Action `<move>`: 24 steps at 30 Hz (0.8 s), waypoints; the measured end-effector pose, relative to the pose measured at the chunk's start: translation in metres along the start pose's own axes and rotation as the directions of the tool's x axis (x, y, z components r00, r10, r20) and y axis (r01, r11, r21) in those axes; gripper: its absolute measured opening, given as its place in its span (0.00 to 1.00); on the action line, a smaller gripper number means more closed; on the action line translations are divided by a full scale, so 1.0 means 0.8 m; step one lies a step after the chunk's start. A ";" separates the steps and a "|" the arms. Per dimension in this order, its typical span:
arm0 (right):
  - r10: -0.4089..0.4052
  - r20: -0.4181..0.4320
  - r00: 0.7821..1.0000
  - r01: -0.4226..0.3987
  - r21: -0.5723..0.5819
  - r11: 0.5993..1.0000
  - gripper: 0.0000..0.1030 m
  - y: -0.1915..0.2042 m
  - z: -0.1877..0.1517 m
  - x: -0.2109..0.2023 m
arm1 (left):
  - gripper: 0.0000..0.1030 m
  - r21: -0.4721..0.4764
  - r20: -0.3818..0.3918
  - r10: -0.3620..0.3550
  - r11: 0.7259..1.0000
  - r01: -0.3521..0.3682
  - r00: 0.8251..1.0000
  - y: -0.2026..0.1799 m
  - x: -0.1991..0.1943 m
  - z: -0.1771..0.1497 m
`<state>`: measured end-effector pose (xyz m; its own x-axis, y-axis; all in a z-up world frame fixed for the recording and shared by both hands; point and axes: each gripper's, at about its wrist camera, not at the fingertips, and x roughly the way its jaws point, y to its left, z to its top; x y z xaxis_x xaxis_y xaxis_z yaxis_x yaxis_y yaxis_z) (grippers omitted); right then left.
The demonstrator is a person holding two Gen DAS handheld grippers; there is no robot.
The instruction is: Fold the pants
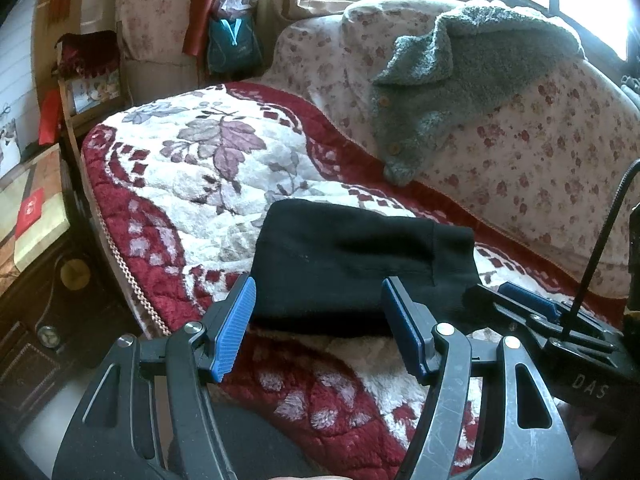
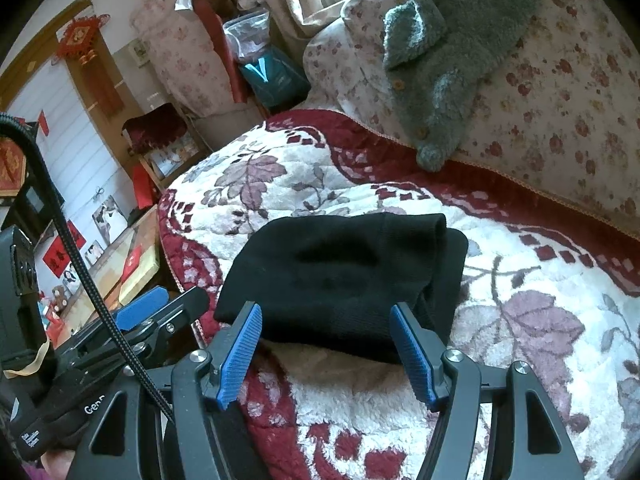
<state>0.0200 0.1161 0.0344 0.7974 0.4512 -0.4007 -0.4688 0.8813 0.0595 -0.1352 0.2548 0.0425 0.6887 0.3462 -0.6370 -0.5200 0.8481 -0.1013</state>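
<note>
Two grippers hang over a sofa seat, each with its blue-padded jaws spread wide and nothing between them. The left gripper (image 1: 318, 328) sits just short of the near edge of the folded black pants (image 1: 352, 264); its fingertips frame that edge without touching the cloth, as far as the view lets one judge. The right gripper (image 2: 326, 346) stands the same way before the pants (image 2: 340, 276), pads apart and clear of the fabric.

The pants lie as a compact folded bundle on the red and white floral blanket (image 1: 192, 176), near the front edge of the seat and well apart from the backrest. A second layer sticks out on the bundle's right side; how many layers lie underneath is hidden, and the black cloth shows almost no detail.

A grey fleece jacket (image 1: 448, 84) with wooden buttons is draped over the flowered backrest cover (image 1: 532, 152), its lower tip touching the blanket's back edge. Its upper part is washed out by window glare in the left view and cut off by the frame in the right.

Each camera catches the other gripper only in part at its side edge, with a black cable (image 2: 68, 240) crossing it. Clutter beyond the seat's far end, including a teal bag (image 1: 232, 44), is too small to read clearly.
</note>
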 end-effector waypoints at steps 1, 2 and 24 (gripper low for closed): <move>-0.001 0.000 1.000 0.001 0.001 1.000 0.63 -0.001 0.000 0.000 | 0.64 0.001 -0.001 0.000 1.000 0.000 1.000 0.000 0.001 0.000; -0.001 0.002 1.000 0.001 0.003 1.000 0.63 -0.001 0.000 0.001 | 0.64 0.003 -0.002 0.000 1.000 0.000 1.000 0.000 0.003 0.000; -0.007 -0.031 1.000 0.007 0.008 1.000 0.63 -0.014 0.008 0.024 | 0.64 -0.011 -0.017 -0.004 1.000 0.004 1.000 0.000 0.025 -0.002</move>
<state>0.0431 0.1159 0.0314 0.7884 0.4408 -0.4291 -0.4602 0.8855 0.0642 -0.1221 0.2609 0.0289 0.6824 0.3358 -0.6493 -0.5227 0.8451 -0.1123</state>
